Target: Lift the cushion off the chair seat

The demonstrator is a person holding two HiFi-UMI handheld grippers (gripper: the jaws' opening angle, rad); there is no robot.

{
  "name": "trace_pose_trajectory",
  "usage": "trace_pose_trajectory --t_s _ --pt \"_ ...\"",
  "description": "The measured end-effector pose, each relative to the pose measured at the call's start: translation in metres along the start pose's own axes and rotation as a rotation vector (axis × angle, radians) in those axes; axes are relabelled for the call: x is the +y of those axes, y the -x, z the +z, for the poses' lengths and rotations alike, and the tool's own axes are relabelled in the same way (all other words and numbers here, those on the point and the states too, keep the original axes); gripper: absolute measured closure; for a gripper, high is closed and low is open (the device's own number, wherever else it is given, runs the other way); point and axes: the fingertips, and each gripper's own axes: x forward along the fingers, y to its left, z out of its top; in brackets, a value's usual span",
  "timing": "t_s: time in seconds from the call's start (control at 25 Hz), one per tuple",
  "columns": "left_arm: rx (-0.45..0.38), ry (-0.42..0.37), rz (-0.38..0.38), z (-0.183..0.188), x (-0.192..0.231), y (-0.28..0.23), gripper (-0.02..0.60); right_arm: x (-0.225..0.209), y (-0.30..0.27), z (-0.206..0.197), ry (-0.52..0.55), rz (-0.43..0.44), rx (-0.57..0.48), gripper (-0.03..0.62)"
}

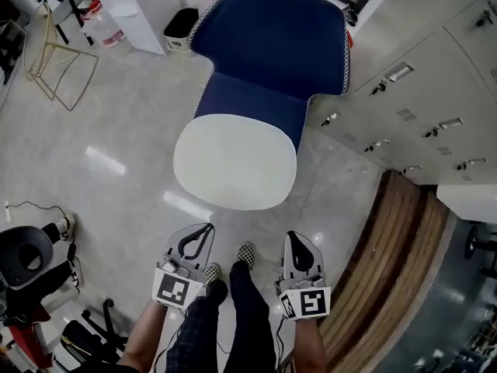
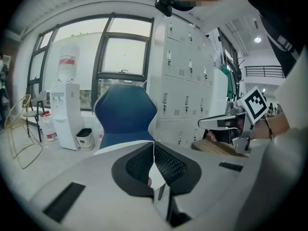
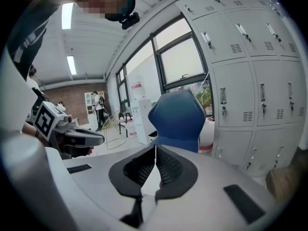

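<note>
Topping chair: cushion (bin behind)

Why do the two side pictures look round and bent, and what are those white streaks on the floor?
Both gripper views are wide-angle: their edges go dark and round, the lockers bow in the right gripper view, and the window leans in the left gripper view. In the head view the streaks are light glare on the glossy floor.

The cushion is white, smooth and rounded, a broad oval pad; it lies flat on the seat of the blue chair, covering it to the front edge; its rear edge meets the chair's upright blue back, edged with checkered piping.
</note>
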Motion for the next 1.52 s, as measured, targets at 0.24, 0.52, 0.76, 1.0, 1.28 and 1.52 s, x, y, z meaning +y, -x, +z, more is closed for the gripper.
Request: trace_pose_trajectory --t_s 0.24,0.52,0.76,1.0,1.28,1.52 --pt "0.039 -0.001 0.006 -0.053 0.006 -0.017 0.563 -0.001 -0.011 -0.032 -0.01 -0.011 0.005 0.566" --pt "0.136 -0.099 0.018 -0.086 0.009 -0.016 0.563 0.007 -0.001 -0.047 0.012 0.008 0.04 0.566" --pt "0.231 -0.252 0.044 -0.127 0.011 -0.028 0.561 0.006 -0.003 -0.062 -0.004 0.012 0.038 0.565" --pt "0.288 -0.395 0.011 -0.167 0.004 -0.048 0.469 0.004 -0.001 -0.08 -0.017 0.008 0.045 0.566" --pt "0.343 -0.496 0.019 -0.203 0.008 -0.068 0.386 -0.013 0.007 -0.1 -0.039 -0.015 0.065 0.566" --pt "0.353 -0.631 0.101 -0.226 0.021 -0.084 0.334 -0.031 0.012 -0.116 -0.077 -0.048 0.063 0.566"
